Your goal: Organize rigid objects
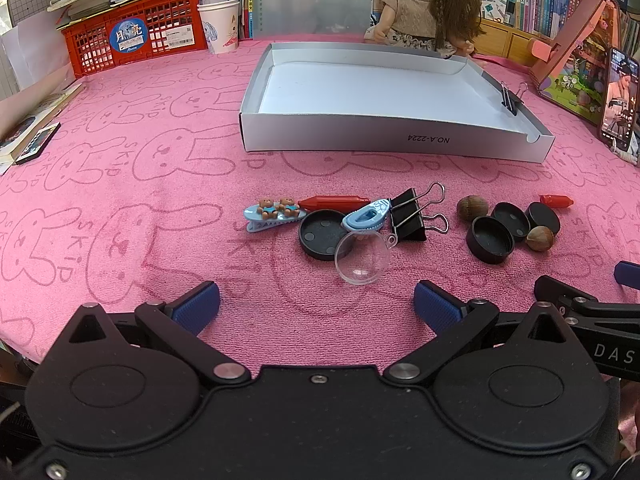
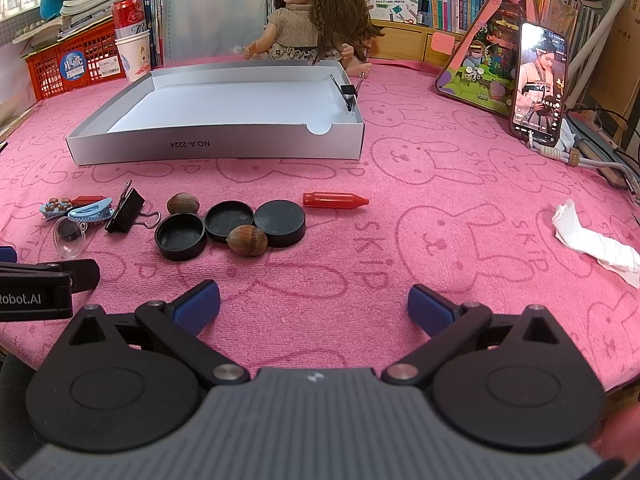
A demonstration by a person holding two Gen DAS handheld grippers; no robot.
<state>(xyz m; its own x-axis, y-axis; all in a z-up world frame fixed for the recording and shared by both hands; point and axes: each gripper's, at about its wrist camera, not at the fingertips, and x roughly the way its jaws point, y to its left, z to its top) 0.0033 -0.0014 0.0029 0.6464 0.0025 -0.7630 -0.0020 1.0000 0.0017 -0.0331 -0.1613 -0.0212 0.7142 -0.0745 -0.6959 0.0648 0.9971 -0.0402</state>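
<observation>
Claws (image 1: 316,304) (image 2: 314,304) spread, empty, clear dome (image 1: 362,258) nearest, box (image 1: 392,140) behind

- My left gripper (image 1: 316,304) hangs low in the frame, blue pads wide apart, holding nothing.
- Just above it lie a clear dome (image 1: 362,258), black cap (image 1: 322,234), blue clip (image 1: 366,216) and binder clip (image 1: 412,214).
- The grey tray (image 1: 392,140) sits upper centre.
</observation>
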